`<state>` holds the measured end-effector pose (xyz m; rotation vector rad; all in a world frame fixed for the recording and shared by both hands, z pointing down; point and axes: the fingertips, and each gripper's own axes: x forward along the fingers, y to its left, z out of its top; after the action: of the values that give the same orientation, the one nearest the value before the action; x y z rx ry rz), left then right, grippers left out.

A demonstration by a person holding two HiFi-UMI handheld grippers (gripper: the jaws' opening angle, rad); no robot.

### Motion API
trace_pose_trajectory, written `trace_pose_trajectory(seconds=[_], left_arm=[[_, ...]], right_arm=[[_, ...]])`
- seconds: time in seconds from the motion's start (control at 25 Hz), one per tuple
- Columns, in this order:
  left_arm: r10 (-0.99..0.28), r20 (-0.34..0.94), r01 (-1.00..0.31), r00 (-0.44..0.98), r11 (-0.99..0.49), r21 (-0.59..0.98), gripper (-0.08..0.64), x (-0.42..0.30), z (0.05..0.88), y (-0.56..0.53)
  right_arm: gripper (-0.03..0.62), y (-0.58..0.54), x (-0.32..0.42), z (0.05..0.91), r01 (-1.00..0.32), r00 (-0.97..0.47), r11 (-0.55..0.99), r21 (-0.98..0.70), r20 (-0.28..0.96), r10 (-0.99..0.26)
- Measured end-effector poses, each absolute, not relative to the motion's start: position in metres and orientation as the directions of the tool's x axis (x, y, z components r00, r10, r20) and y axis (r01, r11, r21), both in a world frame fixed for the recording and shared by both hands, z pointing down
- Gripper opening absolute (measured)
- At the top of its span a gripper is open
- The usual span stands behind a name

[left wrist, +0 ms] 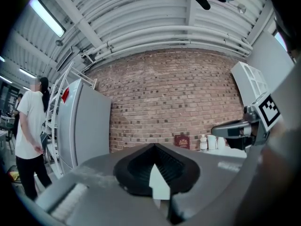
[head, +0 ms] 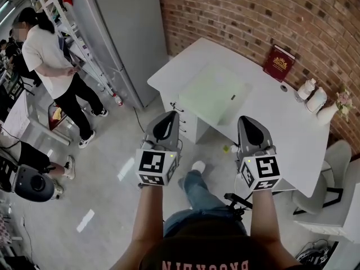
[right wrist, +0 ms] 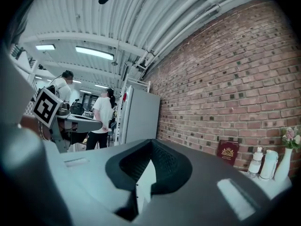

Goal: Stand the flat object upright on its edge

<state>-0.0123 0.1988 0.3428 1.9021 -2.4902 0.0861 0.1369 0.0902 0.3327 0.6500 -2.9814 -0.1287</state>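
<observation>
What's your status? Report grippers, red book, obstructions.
Left gripper shut, empty. Right gripper shut, empty. Red book upright against brick wall, far side of table, untouched. White bottles beside it, apart.

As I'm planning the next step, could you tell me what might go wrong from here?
1. The red book stands against the brick wall close to the white bottles; reaching in might topple them.
2. Both the left gripper and right gripper are shut; unless opened, they would probably shove the book.

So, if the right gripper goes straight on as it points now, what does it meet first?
Probably the brick wall, left of the red book. The right gripper seems to aim above the white table, but depth is unclear.
</observation>
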Motion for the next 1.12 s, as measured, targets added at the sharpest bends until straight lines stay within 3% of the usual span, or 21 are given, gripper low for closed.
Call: trace_pose_trajectory(seconds=[0.68,1.12], left_arm=[[-0.984,0.15,-0.995,-0.094,0.09,-0.036,-0.003,-0.126,0.381,0.017],[-0.971,0.236,-0.999,0.029,-0.034,-0.019,-0.003,-0.164,0.405,-0.093]], right_arm=[[0.0,-0.06,0.035,0.378,-0.546,-0.825,0.837,0.037,0.149,-0.545],[0.0,-0.143,0.022,0.396,-0.66,-0.741,0.75,-0.042,0.201,-0.64]])
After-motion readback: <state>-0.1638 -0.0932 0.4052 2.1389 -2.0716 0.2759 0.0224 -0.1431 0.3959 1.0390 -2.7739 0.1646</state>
